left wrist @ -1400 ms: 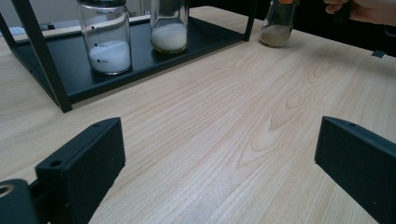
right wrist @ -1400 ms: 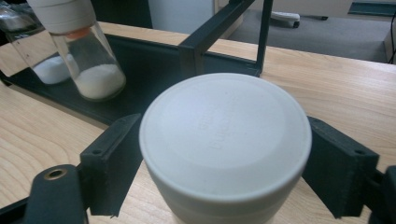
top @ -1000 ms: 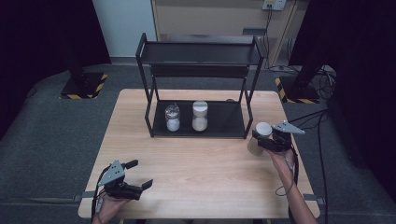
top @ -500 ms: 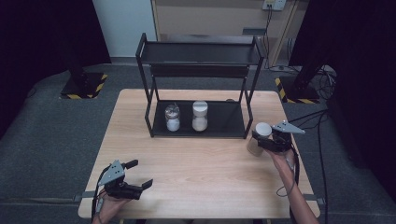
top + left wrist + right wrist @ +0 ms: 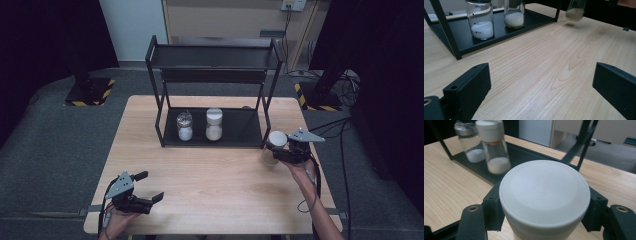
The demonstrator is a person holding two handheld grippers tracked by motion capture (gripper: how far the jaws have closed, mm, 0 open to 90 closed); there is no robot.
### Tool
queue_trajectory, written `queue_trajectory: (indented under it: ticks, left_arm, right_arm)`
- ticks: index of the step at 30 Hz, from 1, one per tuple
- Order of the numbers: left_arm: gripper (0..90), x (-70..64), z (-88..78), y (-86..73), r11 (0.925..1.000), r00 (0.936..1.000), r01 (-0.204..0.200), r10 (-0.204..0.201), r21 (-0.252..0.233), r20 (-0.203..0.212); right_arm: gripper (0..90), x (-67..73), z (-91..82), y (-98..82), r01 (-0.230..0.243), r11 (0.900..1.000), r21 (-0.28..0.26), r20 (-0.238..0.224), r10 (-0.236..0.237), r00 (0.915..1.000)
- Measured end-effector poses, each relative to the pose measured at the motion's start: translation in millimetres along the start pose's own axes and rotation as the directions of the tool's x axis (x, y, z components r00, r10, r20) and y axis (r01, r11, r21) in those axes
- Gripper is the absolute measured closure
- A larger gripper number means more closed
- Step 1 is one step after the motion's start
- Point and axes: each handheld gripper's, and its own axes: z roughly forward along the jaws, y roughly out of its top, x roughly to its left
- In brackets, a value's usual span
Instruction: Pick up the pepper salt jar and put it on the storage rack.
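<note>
A glass jar [image 5: 276, 140] with a white lid [image 5: 545, 197] and pale powder in its bottom [image 5: 574, 13] hangs just above the table, off the right front leg of the black rack [image 5: 215, 55]. My right gripper [image 5: 278, 154] is shut on it, its jaws clamped on both sides under the lid, as the right gripper view [image 5: 545, 218] shows. My left gripper [image 5: 151, 186] rests near the table's front left corner, open, with only bare wood between its jaws [image 5: 541, 82].
Two jars of white powder stand on the rack's lower shelf [image 5: 240, 131]: a clear-topped one [image 5: 184, 125] on the left and a white-lidded one [image 5: 214, 124] beside it. The shelf's right part and the top shelf are bare. Cables trail off the table's right edge [image 5: 345, 165].
The right gripper and its jar have drifted very slightly toward the rack. The left gripper has kept still.
</note>
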Motion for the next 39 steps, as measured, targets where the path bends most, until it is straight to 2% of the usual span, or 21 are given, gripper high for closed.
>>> queue_trajectory:
  ticks: [7,18,32,39]
  left_arm:
    - [0.7,0.0,-0.2,0.2,1.0,1.0,-0.002,0.002,0.001,0.001]
    - [0.7,-0.1,-0.9,0.1,1.0,1.0,-0.004,0.004,-0.002,0.001]
    - [0.7,-0.3,-0.8,0.4,1.0,1.0,-0.006,0.006,-0.001,0.002]
    - [0.7,-0.2,-1.0,0.3,1.0,1.0,-0.006,0.006,-0.002,0.003]
  right_arm:
    - [33.6,5.6,2.6,13.0,0.028,1.0,0.003,-0.042,-0.028,0.9987]
    - [33.6,13.0,15.2,33.4,0.053,0.999,0.011,-0.072,-0.052,0.996]
    - [33.6,20.0,35.0,51.5,0.049,0.999,0.015,-0.078,-0.048,0.9958]
    - [33.4,24.4,46.9,60.6,0.043,0.999,0.02,-0.064,-0.041,0.9971]
